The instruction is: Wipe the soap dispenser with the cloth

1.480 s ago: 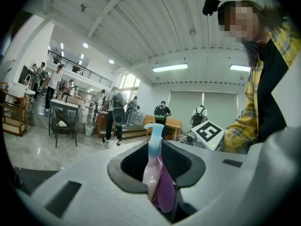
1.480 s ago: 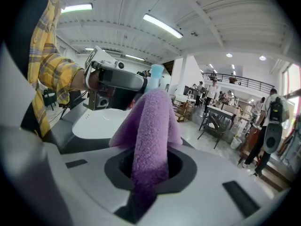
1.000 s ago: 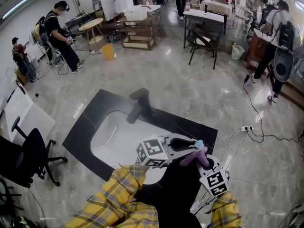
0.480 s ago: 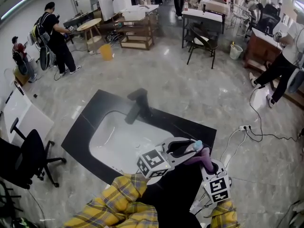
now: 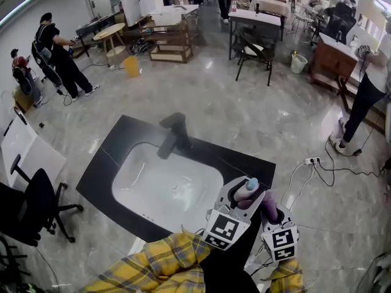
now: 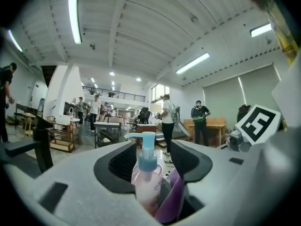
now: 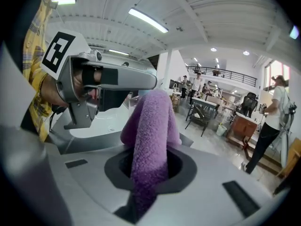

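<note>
The soap dispenser (image 5: 250, 185), a pink bottle with a blue pump, stands upright at the right end of the black counter (image 5: 116, 145). My left gripper (image 5: 244, 193) reaches around it. In the left gripper view the dispenser (image 6: 146, 173) is between the jaws, which have just been opening. The far pad stands off the bottle, so the left gripper (image 6: 153, 160) is open. My right gripper (image 5: 269, 211) is shut on the purple cloth (image 5: 266, 204). The cloth (image 7: 151, 135) stands up from the right gripper (image 7: 150, 169) and lies against the dispenser's right side, as the cloth (image 6: 171, 199) shows in the left gripper view.
A white sink basin (image 5: 165, 188) with a black faucet (image 5: 174, 133) fills the counter left of the dispenser. An office chair (image 5: 30, 206) stands on the floor at the left. A power strip with cables (image 5: 311, 161) lies at the right. People and tables are far off.
The left gripper has swung from lying across the counter to pointing away from me, its marker cube moving right and down, and its jaws have widened around the dispenser. The right gripper keeps the cloth.
</note>
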A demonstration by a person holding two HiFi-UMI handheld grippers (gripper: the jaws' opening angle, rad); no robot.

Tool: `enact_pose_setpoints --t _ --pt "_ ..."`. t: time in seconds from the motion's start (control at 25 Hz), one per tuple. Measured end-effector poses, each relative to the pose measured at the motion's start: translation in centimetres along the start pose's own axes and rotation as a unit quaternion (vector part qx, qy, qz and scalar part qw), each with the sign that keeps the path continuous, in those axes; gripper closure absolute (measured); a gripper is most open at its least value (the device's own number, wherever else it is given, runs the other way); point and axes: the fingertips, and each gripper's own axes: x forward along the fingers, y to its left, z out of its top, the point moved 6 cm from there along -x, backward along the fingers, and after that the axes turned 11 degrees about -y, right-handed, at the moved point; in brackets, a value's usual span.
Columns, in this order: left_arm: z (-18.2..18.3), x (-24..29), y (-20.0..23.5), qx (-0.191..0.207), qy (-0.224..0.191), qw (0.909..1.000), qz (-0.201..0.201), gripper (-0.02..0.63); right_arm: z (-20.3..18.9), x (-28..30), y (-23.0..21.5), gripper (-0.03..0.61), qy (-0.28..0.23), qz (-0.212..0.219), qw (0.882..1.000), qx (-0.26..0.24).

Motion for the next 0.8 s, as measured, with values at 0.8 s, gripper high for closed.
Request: enact_pose_setpoints --t 0.8 --pt "-1.1 1.2 2.4 -0.037 0.039 0.9887 -0.14 0.494 1.7 -0.8 0.5 0.541 -0.023 0.003 1.0 0.007"
